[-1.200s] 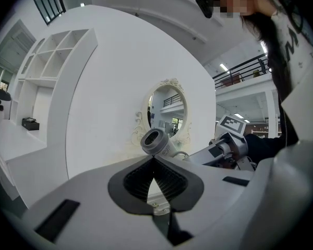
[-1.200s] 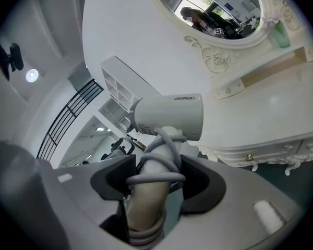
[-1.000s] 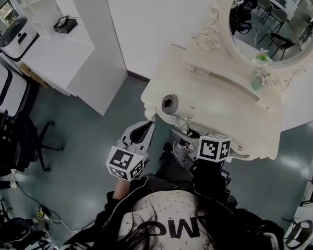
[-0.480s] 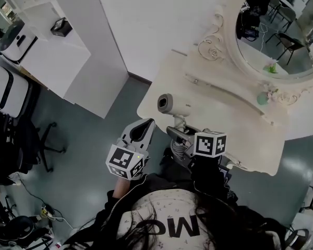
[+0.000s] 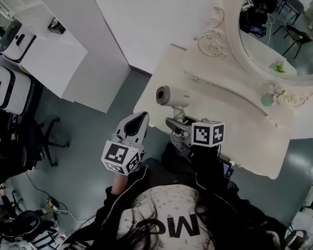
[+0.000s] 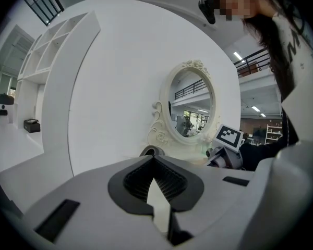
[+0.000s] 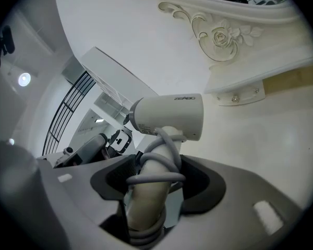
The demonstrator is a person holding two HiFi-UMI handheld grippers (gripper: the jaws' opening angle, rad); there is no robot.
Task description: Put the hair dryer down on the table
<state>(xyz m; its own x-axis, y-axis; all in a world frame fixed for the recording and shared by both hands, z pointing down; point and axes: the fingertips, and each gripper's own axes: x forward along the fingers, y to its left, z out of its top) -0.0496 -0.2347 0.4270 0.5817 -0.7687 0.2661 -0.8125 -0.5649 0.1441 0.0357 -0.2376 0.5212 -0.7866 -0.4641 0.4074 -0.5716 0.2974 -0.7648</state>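
Grey hand-held grippers (image 5: pixel 137 120) (image 5: pixel 173 124), marker cubes (image 5: pixel 207 133), printed top (image 5: pixel 167 224)

At left end of desk (image 5: pixel 235 120): hair dryer (image 5: pixel 171 96), handle between fingers (image 7: pixel 206 184) of right gripper (image 5: pixel 176 126). Behind, along rear of desk: mirror (image 5: pixel 281 33). Left of desk edge, just beside right gripper: left gripper (image 5: pixel 137 123). Far left: shelf unit (image 5: pixel 44 53).

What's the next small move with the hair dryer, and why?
Probably lower the right gripper until the hair dryer rests on the table. Its jaws clamp the cord-wrapped handle, and the dryer appears to hang above bare tabletop near the edge.
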